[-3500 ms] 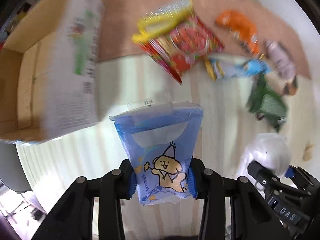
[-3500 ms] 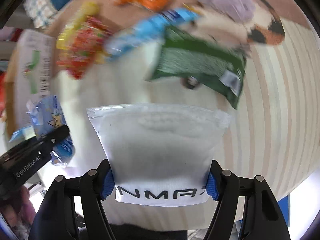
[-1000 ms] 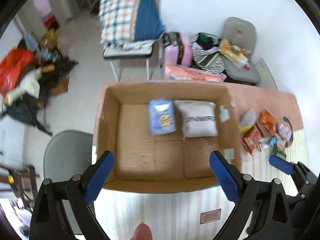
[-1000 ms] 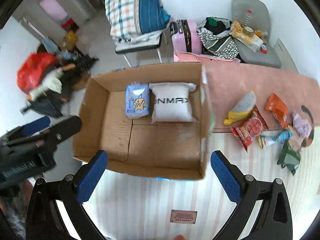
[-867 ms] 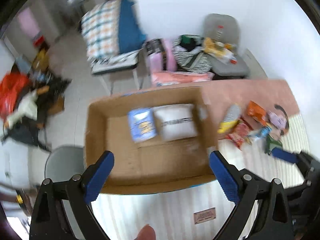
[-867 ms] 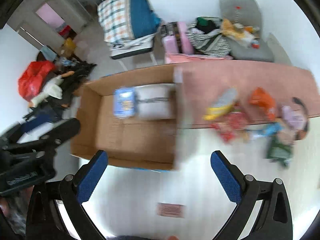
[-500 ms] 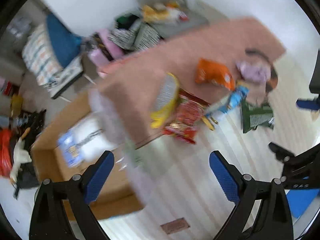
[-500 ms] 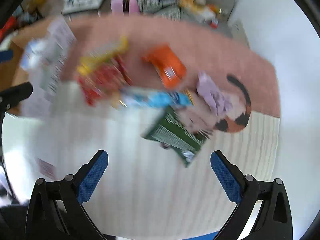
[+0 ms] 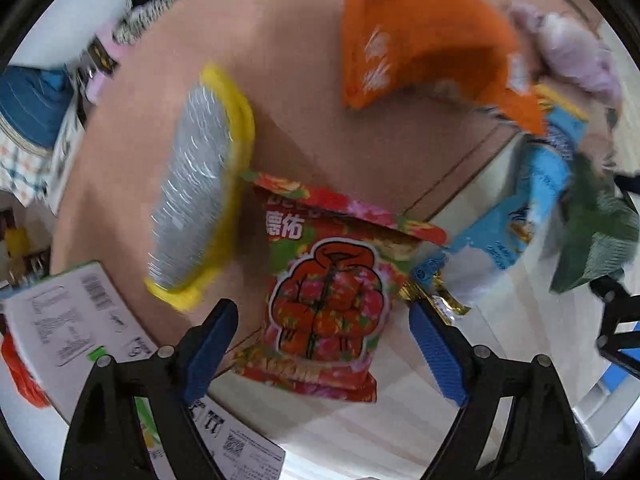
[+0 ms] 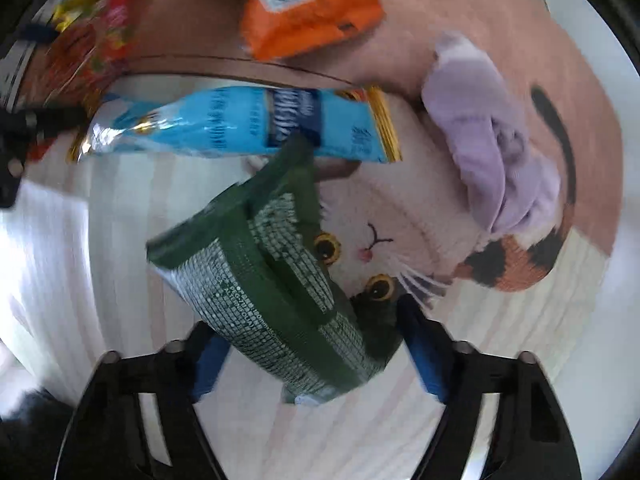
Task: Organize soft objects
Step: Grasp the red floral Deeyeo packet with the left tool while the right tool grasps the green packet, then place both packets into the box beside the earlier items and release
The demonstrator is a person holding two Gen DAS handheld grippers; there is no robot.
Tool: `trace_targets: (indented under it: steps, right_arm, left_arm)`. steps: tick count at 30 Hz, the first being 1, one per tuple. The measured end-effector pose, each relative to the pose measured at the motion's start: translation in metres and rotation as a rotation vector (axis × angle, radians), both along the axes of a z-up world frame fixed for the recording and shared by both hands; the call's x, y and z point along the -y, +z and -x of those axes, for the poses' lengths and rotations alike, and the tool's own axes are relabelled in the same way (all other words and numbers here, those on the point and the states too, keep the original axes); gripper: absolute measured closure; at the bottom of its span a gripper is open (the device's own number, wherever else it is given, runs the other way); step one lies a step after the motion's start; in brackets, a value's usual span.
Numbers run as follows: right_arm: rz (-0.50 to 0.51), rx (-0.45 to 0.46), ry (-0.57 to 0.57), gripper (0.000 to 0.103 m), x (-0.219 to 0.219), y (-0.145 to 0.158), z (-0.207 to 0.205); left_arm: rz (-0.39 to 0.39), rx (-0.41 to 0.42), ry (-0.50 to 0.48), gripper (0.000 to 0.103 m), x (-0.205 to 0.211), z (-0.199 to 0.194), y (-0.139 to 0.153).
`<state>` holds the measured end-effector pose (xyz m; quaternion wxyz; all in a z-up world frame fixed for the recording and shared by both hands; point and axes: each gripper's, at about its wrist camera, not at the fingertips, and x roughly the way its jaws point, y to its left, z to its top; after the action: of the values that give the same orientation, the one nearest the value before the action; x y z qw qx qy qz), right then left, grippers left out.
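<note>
Between the left gripper jaws, now closing, lies the red floral packet, flat across the edge where pink mat meets striped rug; pads not yet touching it. Right gripper jaws also closing round the green packet, which looks to brush both pads, grip not firm yet. Advice: centre each packet w/ pads on its side edges, squeeze gently, lift straight up. Blue packet & yellow-edged pouch sit just beside, so avoid snagging them.

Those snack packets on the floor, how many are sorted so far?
None here looks put away. The left gripper is closing around the red packet, the right gripper around the green packet. The orange, blue and yellow packets wait.
</note>
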<state>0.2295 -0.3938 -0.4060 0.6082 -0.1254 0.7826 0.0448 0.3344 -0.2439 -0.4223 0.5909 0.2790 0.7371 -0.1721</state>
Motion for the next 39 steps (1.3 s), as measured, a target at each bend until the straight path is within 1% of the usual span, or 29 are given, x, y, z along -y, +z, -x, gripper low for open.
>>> trace_targets:
  steps: [1, 2, 3, 4, 5, 6, 7, 8, 10, 12, 13, 15, 17, 19, 20, 21, 22, 24, 27, 28, 30, 31, 33, 34, 35, 37, 39]
  right_arm:
    - [-0.028, 0.000, -0.068, 0.042, 0.009, 0.000, -0.002]
    - [-0.064, 0.001, -0.148, 0.051, 0.018, 0.001, -0.002]
    - [-0.079, -0.003, -0.195, 0.052, 0.024, 0.001, -0.004]
    - [-0.099, -0.004, -0.280, 0.054, 0.035, 0.001, -0.002]
    - [-0.128, -0.013, -0.341, 0.054, 0.042, 0.001, 0.000]
    - [-0.179, -0.034, -0.412, 0.054, 0.051, 0.000, 0.003]
    - [-0.246, -0.066, -0.495, 0.054, 0.059, -0.001, 0.007]
    - [-0.288, -0.085, -0.543, 0.054, 0.065, -0.002, 0.010]
    - [-0.355, -0.120, -0.601, 0.054, 0.073, -0.004, 0.016]
    - [-0.334, -0.101, -0.599, 0.050, 0.077, -0.004, 0.017]
    - [-0.307, -0.078, -0.585, 0.046, 0.078, -0.003, 0.016]
    - [-0.275, -0.060, -0.573, 0.046, 0.078, -0.002, 0.011]
    - [-0.253, -0.047, -0.572, 0.044, 0.077, 0.000, 0.006]
    - [-0.205, -0.016, -0.542, 0.044, 0.075, 0.003, 0.003]
    - [-0.190, -0.011, -0.538, 0.046, 0.073, 0.005, 0.001]
    - [-0.170, -0.005, -0.541, 0.050, 0.070, 0.006, 0.000]
    - [-0.153, 0.012, -0.539, 0.064, 0.069, 0.009, 0.001]
    - [-0.130, 0.037, -0.538, 0.066, 0.064, 0.015, 0.001]
    - [-0.141, 0.063, -0.543, 0.068, 0.056, 0.028, 0.007]
    - [-0.153, 0.075, -0.540, 0.068, 0.053, 0.037, 0.009]
    - [-0.187, 0.104, -0.527, 0.069, 0.045, 0.058, 0.011]
    - [-0.207, 0.124, -0.511, 0.069, 0.039, 0.073, 0.012]
    - [-0.249, 0.167, -0.477, 0.069, 0.023, 0.104, 0.013]
    - [-0.270, 0.189, -0.461, 0.069, 0.012, 0.120, 0.012]
    - [-0.290, 0.208, -0.446, 0.069, 0.000, 0.135, 0.012]
    - [-0.339, 0.253, -0.417, 0.069, -0.028, 0.168, 0.012]
    - [-0.397, 0.285, -0.376, 0.069, -0.068, 0.199, 0.003]
  left_arm:
    - [0.002, -0.020, 0.041, 0.033, -0.004, -0.003, -0.004]
    - [0.039, -0.057, 0.141, 0.043, -0.013, -0.009, -0.005]
    - [0.067, -0.071, 0.209, 0.047, -0.020, -0.012, -0.003]
    - [0.082, -0.073, 0.271, 0.051, -0.027, -0.014, -0.001]
    - [0.089, -0.075, 0.340, 0.055, -0.037, -0.014, 0.001]
    - [0.097, -0.088, 0.413, 0.057, -0.046, -0.011, 0.002]
    - [0.104, -0.101, 0.463, 0.058, -0.054, -0.007, 0.003]
    - [0.118, -0.117, 0.536, 0.058, -0.064, 0.002, 0.004]
    - [0.119, -0.120, 0.584, 0.058, -0.073, 0.013, 0.003]
    - [0.126, -0.115, 0.598, 0.055, -0.077, 0.022, -0.002]
    - [0.129, -0.110, 0.604, 0.055, -0.078, 0.023, -0.003]
    - [0.148, -0.096, 0.624, 0.050, -0.078, 0.026, -0.003]
    - [0.139, -0.078, 0.621, 0.050, -0.074, 0.030, -0.002]
    - [0.135, -0.044, 0.626, 0.051, -0.072, 0.032, 0.000]
    - [0.125, -0.026, 0.625, 0.058, -0.064, 0.034, 0.002]
    - [0.135, -0.017, 0.628, 0.059, -0.064, 0.035, 0.004]
    - [0.141, -0.009, 0.631, 0.060, -0.065, 0.034, 0.008]
    - [0.152, 0.013, 0.643, 0.061, -0.070, 0.045, 0.014]
    - [0.187, 0.041, 0.652, 0.061, -0.080, 0.060, 0.030]
    - [0.198, 0.050, 0.649, 0.061, -0.082, 0.064, 0.037]
    - [0.238, 0.079, 0.631, 0.061, -0.085, 0.076, 0.060]
    - [0.259, 0.090, 0.626, 0.061, -0.093, 0.080, 0.071]
    - [0.315, 0.124, 0.616, 0.061, -0.105, 0.094, 0.104]
    - [0.333, 0.132, 0.615, 0.061, -0.111, 0.094, 0.113]
    - [0.369, 0.155, 0.620, 0.061, -0.123, 0.100, 0.134]
    - [0.400, 0.195, 0.628, 0.061, -0.150, 0.103, 0.164]
    - [0.432, 0.233, 0.645, 0.061, -0.179, 0.099, 0.194]
